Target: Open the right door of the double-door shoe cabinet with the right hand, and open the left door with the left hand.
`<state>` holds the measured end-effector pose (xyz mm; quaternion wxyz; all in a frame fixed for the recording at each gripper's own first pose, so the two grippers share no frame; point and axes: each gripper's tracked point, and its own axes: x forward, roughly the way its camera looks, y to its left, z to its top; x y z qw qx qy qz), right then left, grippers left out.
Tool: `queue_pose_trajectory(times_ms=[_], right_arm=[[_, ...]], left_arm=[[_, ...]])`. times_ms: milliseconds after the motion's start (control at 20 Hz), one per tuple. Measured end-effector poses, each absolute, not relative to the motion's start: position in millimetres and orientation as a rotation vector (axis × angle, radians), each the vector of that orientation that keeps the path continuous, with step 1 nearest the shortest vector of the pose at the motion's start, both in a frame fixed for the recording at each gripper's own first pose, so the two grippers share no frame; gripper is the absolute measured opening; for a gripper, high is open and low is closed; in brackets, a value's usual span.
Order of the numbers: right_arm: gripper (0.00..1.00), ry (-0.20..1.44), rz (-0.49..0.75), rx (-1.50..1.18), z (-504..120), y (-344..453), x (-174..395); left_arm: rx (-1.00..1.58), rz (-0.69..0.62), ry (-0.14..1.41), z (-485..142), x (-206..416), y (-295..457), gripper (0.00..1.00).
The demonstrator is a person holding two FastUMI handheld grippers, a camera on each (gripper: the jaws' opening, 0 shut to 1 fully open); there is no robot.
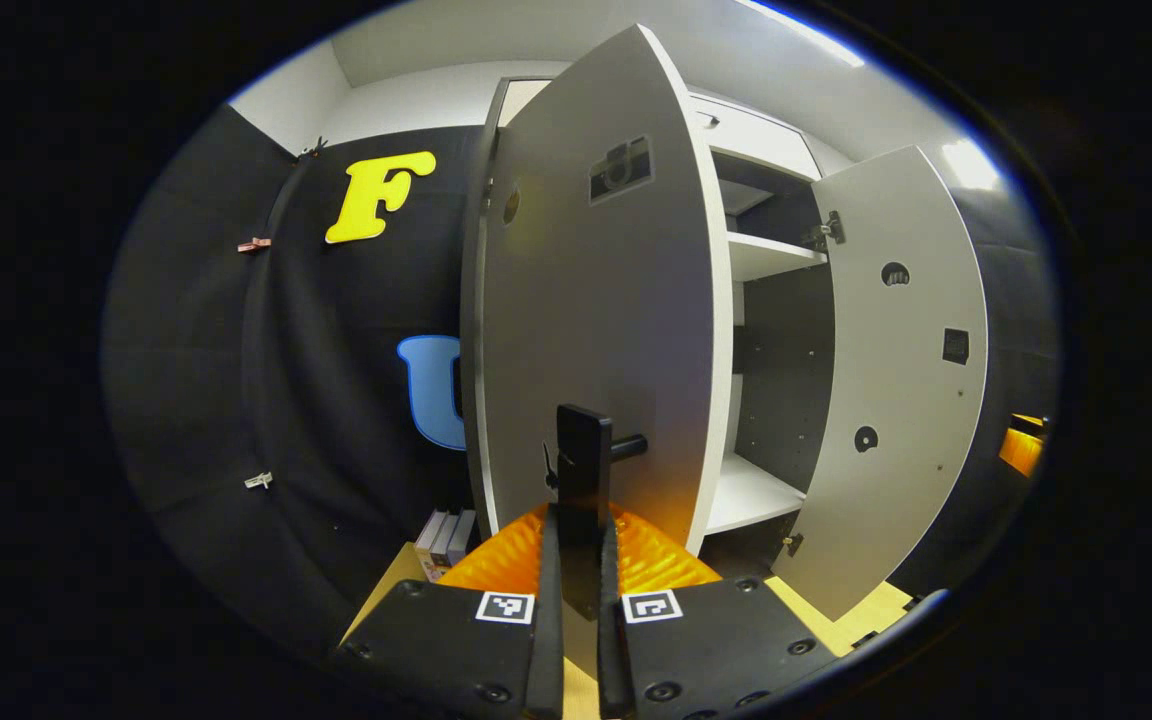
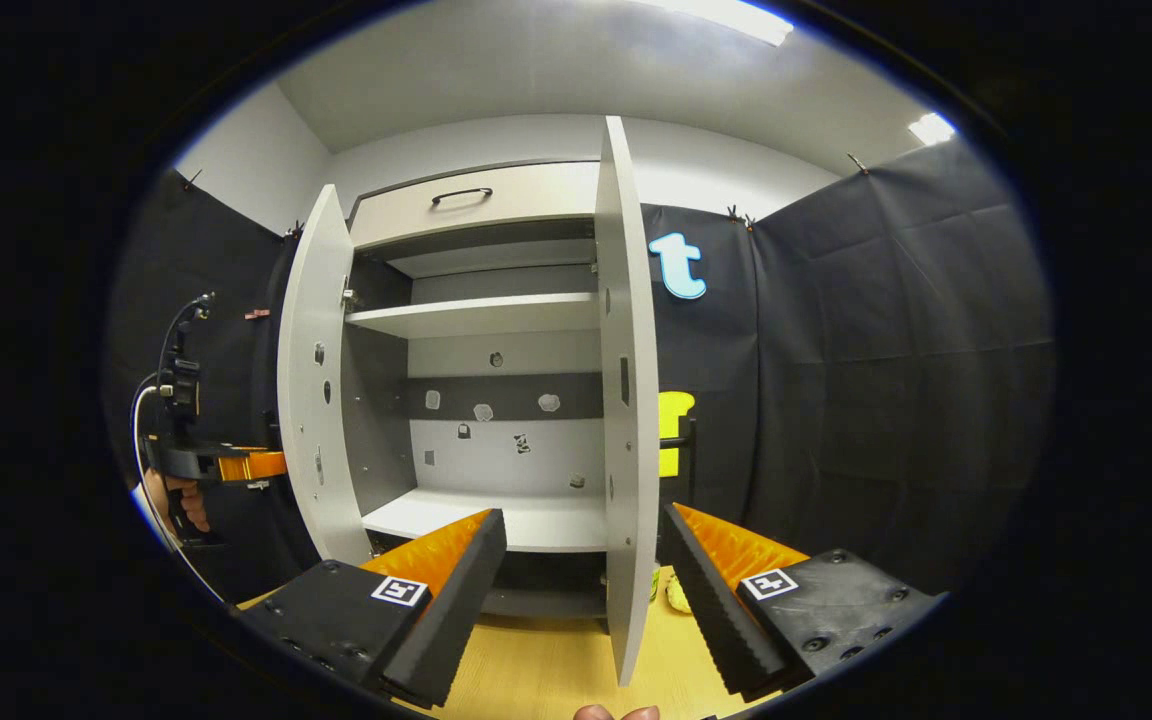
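While your left gripper [image 1: 581, 560] sits clamped on the left door's black handle [image 1: 583, 470], low centre of the left gripper view, that handle stands upright straight ahead between the fingers, its long axis vertical. The left door [image 1: 596, 320] itself swings well out, edge toward you, and the right door [image 1: 901, 370] hangs open at the right of that view, white shelves [image 1: 766, 255] bare between them.

Over in the right gripper view, your right gripper [image 2: 581, 590] is spread wide and gripping nothing, with the right door's edge [image 2: 626, 400] running top to bottom between the fingers, near neither. Its handle [image 2: 681, 450] peeks out just right of that edge.

Both doors look open, so I'd say the job is nearly done. Below lies a light wooden floor [image 2: 556, 670], and black cloth walls [image 2: 886, 350] close in on both sides. Your other hand [image 2: 176, 500] shows at far left.
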<state>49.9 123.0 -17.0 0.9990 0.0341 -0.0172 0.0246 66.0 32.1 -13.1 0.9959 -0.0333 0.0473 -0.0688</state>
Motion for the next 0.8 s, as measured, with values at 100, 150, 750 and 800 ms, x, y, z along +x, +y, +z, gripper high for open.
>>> queue_pose_trajectory(times_ms=[100, 150, 750, 800], right_arm=[[0.98, -0.035, 0.052, 0.063, -15, 125, 50], [0.98, -0.039, 0.053, 0.061, -14, 126, 50], [0.98, -0.033, 0.091, 0.046, -24, 157, 36], [0.98, -0.035, 0.091, 0.043, -25, 158, 35]], left_arm=[[-0.073, -0.123, 0.09, -14, 62, 43, 0.18], [-0.076, -0.117, 0.09, -15, 60, 47, 0.18], [-0.046, -0.016, 0.113, -34, 63, 135, 0.0], [-0.1, -0.038, 0.121, -36, 62, 139, 0.07]])
